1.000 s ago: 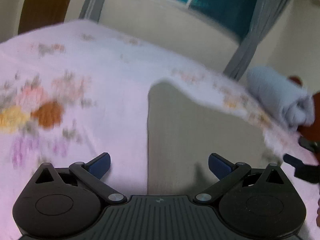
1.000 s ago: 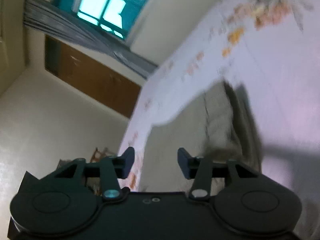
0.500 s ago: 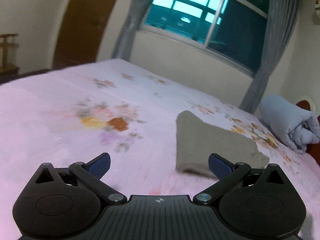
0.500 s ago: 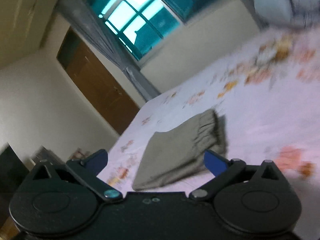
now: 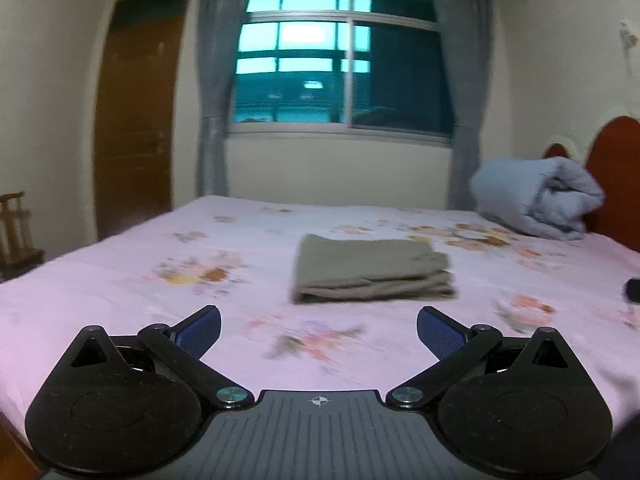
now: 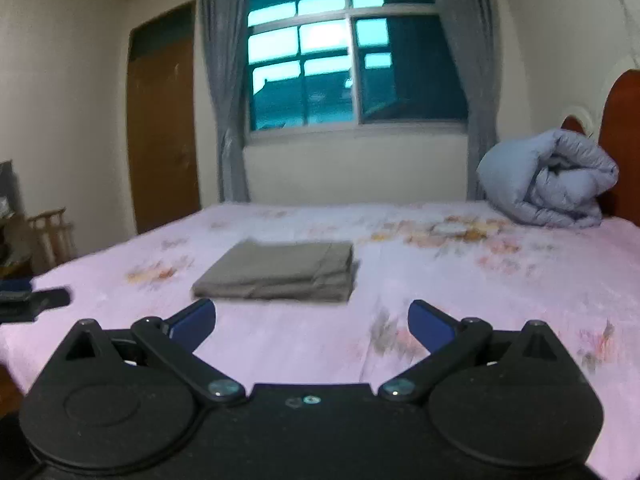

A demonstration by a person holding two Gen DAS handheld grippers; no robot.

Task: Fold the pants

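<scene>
A pair of olive-grey pants (image 5: 370,270) lies folded into a compact, flat rectangle of several stacked layers on a bed (image 5: 120,276), roughly midway across the mattress and set back from the near edge. The edges of the layers line up fairly neatly. In the right wrist view the same bundle (image 6: 280,272) sits just beyond the fingertips, a little to the left.

The left gripper (image 5: 318,330) hovers above the near edge of the bed with its blue-padded fingers spread wide and nothing between them. The right gripper (image 6: 312,324) is likewise splayed apart and empty, clear of the fabric. Neither tool touches the pants.

Judging by the tidy bundle and both tools released and away from it, the folding looks finished; nothing obvious is left except perhaps smoothing.

The bed carries a pale pink sheet printed with faded flowers (image 5: 200,272). A rolled light-blue duvet (image 5: 536,200) rests at the far right corner against a reddish wooden headboard (image 5: 612,168). Behind the bed are a window (image 5: 340,72) with grey curtains (image 5: 212,80) and a brown door (image 5: 138,120).

No brand, label or writing can be read anywhere.
</scene>
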